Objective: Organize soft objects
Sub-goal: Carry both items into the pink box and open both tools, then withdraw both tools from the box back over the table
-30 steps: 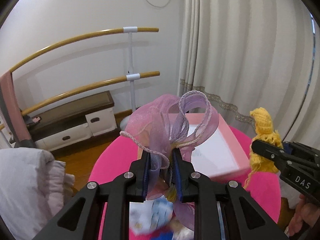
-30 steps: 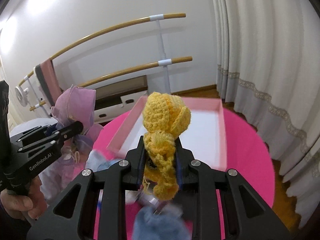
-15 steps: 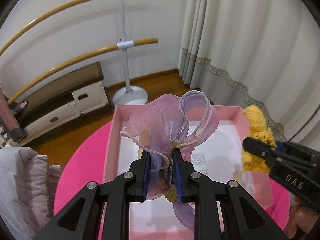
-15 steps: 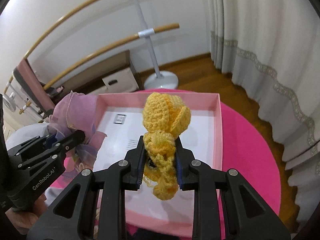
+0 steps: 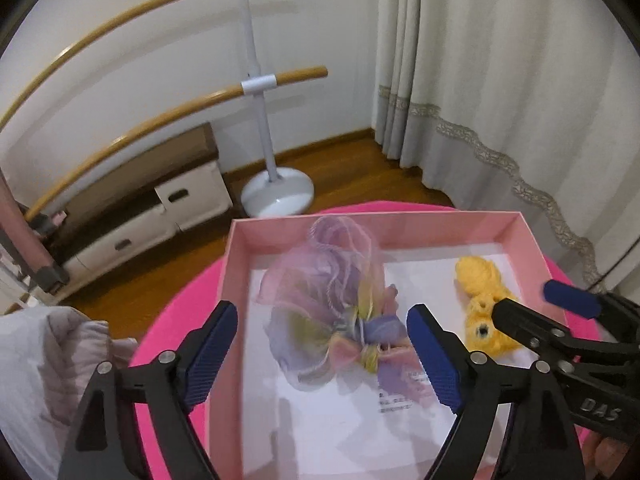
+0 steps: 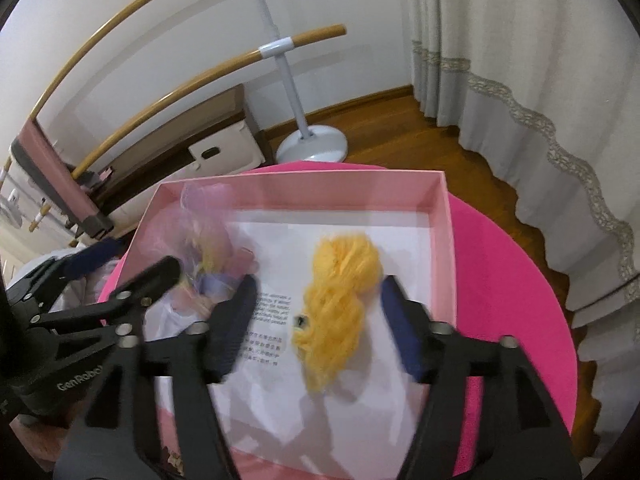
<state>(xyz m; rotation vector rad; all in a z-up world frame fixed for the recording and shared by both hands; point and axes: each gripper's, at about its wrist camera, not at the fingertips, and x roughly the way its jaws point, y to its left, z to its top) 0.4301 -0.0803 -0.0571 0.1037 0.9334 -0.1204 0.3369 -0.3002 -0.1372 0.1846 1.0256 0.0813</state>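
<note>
Between spread jaws, yellow crochet toy (image 6: pixel 340 304).

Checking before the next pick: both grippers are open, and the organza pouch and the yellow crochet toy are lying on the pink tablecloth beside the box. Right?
Not quite. The organza pouch and yellow crochet toy lie inside the pink box, as both wrist views show. The left gripper and right gripper are open.

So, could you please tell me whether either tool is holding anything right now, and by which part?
Nothing is held. Both tools have just been opening: the left tool has released the organza pouch, the right tool the yellow crochet toy, both inside the pink box.
</note>
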